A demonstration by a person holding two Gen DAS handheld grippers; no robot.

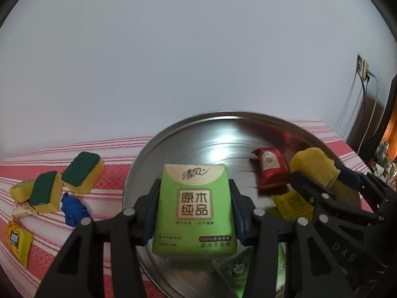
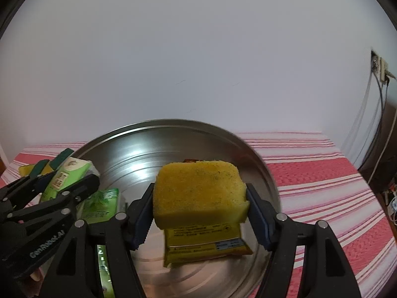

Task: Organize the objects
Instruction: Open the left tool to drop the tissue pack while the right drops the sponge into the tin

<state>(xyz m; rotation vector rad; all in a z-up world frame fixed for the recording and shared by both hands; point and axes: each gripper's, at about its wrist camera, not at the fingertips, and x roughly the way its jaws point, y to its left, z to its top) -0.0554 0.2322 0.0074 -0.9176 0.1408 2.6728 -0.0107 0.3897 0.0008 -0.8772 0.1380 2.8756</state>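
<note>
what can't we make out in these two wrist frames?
- Left wrist: the green packets in the metal tray are cut off, hidden behind the tissue pack and the left tool.
- Right wrist: the sponge in the right tool hides the top of the yellow packet.
- Both: small print is unreadable.

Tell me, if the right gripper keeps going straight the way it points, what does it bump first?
Probably the metal tray. The right gripper holds a yellow sponge and points down over the tray; a yellow packet lies right under it, so the sponge might meet that first. Depth is hard to judge.
</note>
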